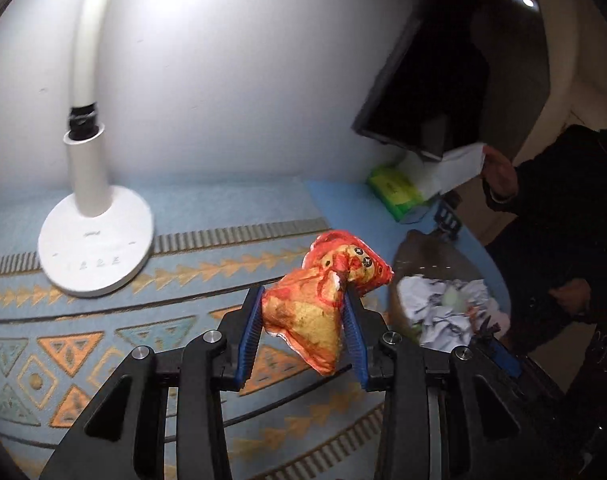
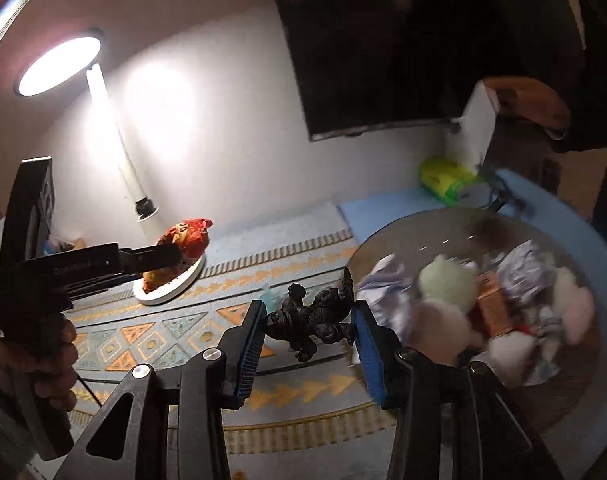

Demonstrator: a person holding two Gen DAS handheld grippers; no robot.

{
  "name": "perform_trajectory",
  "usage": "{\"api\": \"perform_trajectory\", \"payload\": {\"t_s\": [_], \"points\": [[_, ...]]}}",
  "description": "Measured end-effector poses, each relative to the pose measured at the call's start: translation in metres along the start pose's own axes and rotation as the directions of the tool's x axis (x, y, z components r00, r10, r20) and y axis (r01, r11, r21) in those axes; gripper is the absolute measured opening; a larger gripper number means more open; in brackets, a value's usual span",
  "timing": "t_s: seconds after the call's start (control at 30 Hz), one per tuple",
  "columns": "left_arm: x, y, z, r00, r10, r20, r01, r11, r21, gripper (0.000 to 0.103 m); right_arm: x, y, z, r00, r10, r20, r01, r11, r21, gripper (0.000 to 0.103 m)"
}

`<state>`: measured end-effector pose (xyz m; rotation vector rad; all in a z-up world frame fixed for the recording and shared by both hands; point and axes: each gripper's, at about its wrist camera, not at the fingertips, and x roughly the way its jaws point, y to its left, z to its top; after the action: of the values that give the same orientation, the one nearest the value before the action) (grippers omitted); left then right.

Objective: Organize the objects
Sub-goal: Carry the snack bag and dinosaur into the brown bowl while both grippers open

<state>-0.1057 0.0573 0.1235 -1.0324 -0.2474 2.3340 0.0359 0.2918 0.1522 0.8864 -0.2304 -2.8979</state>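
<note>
My left gripper (image 1: 303, 304) is shut on a puffy orange-red snack bag (image 1: 323, 300), held up above the patterned blue mat (image 1: 143, 320). In the right wrist view the same bag (image 2: 187, 240) shows in the left gripper (image 2: 159, 258), in front of the lamp base. A black toy figure (image 2: 315, 320) hangs between the blue pads of my right gripper (image 2: 309, 316), which is shut on it above the mat. Just to the right is a round brown basket (image 2: 367, 248), (image 1: 423, 248), holding crumpled cloth and soft toys.
A white desk lamp (image 1: 95, 240) stands at the back left, lit. A dark monitor (image 2: 383, 40) hangs on the wall. A green tissue pack (image 1: 395, 192) lies at the back right. A person's hand (image 2: 531, 104) holds a white box (image 2: 479, 120) there.
</note>
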Motion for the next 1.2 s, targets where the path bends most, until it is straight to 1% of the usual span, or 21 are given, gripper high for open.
{"api": "perform_trajectory", "payload": {"t_s": [0.07,0.1,0.2,0.3,0.37,0.47,0.53,0.7,0.77,0.8,0.83,0.87,0.9,0.93,0.97,1.0,1.03,1.1,1.13,1.2], "points": [[0.008,-0.027,0.006,0.998,-0.067,-0.011,0.067,0.997,0.044,0.035,-0.008,-0.018,0.008,0.998,-0.064,0.029,0.064,0.998,0.015,0.043],[0.014,-0.040,0.007,0.996,-0.089,-0.020,0.090,0.994,0.068,0.035,-0.011,-0.027,0.011,0.995,-0.096,0.038,0.095,0.995,0.028,0.043],[0.034,-0.080,0.009,0.990,-0.128,-0.063,0.136,0.979,0.152,0.035,-0.020,-0.057,0.018,0.981,-0.188,0.055,0.183,0.980,0.077,0.043],[0.056,-0.113,0.008,0.980,-0.166,-0.112,0.185,0.964,0.191,0.035,-0.029,-0.081,0.021,0.964,-0.258,0.062,0.249,0.960,0.126,0.043],[0.071,-0.130,0.006,0.975,-0.170,-0.142,0.197,0.959,0.203,0.035,-0.032,-0.092,0.019,0.952,-0.300,0.058,0.289,0.946,0.144,0.043],[0.092,-0.146,0.002,0.970,-0.153,-0.189,0.190,0.962,0.196,0.035,-0.031,-0.105,0.013,0.937,-0.346,0.040,0.336,0.929,0.158,0.043],[0.105,-0.153,-0.001,0.964,-0.149,-0.221,0.190,0.965,0.179,0.035,-0.029,-0.113,0.008,0.935,-0.354,0.022,0.345,0.921,0.179,0.043],[0.123,-0.164,-0.007,0.960,-0.097,-0.262,0.150,0.970,0.190,0.036,-0.021,-0.128,-0.001,0.927,-0.374,-0.015,0.370,0.909,0.191,0.043],[0.128,-0.165,-0.008,0.954,-0.103,-0.281,0.158,0.971,0.182,0.037,-0.015,-0.131,-0.002,0.927,-0.373,-0.031,0.372,0.908,0.191,0.043],[0.128,-0.164,-0.009,0.953,-0.111,-0.283,0.168,0.969,0.184,0.040,-0.011,-0.132,-0.002,0.928,-0.371,-0.042,0.372,0.909,0.190,0.047],[0.126,-0.164,-0.009,0.951,-0.128,-0.281,0.186,0.964,0.190,0.043,-0.009,-0.133,-0.002,0.928,-0.370,-0.047,0.372,0.908,0.192,0.057],[0.124,-0.163,-0.010,0.950,-0.146,-0.278,0.204,0.959,0.196,0.043,-0.012,-0.134,-0.005,0.927,-0.372,-0.045,0.374,0.906,0.197,0.063],[0.121,-0.162,-0.009,0.947,-0.162,-0.276,0.222,0.954,0.201,0.045,-0.014,-0.133,-0.006,0.925,-0.378,-0.035,0.377,0.904,0.202,0.073],[0.118,-0.162,-0.009,0.944,-0.177,-0.277,0.238,0.950,0.202,0.054,-0.015,-0.132,-0.007,0.924,-0.382,-0.024,0.379,0.903,0.203,0.081],[0.114,-0.161,-0.008,0.941,-0.193,-0.279,0.253,0.948,0.195,0.064,-0.017,-0.131,-0.007,0.924,-0.383,-0.015,0.378,0.904,0.201,0.084],[0.110,-0.158,-0.006,0.938,-0.210,-0.276,0.264,0.948,0.177,0.091,-0.018,-0.129,-0.007,0.925,-0.381,-0.009,0.375,0.906,0.196,0.087],[0.106,-0.156,-0.005,0.937,-0.232,-0.261,0.278,0.948,0.156,0.102,-0.018,-0.128,-0.007,0.927,-0.376,-0.005,0.370,0.909,0.189,0.088],[0.093,-0.150,-0.003,0.938,-0.273,-0.215,0.303,0.945,0.124,0.102,-0.020,-0.122,-0.007,0.934,-0.356,-0.001,0.351,0.921,0.170,0.089],[0.088,-0.147,-0.001,0.939,-0.276,-0.207,0.305,0.945,0.120,0.102,-0.021,-0.119,-0.008,0.939,-0.344,0.001,0.340,0.927,0.159,0.089],[0.076,-0.145,0.004,0.949,-0.255,-0.184,0.282,0.949,0.140,0.102,-0.026,-0.110,-0.009,0.954,-0.298,0.010,0.294,0.946,0.138,0.089]]}}
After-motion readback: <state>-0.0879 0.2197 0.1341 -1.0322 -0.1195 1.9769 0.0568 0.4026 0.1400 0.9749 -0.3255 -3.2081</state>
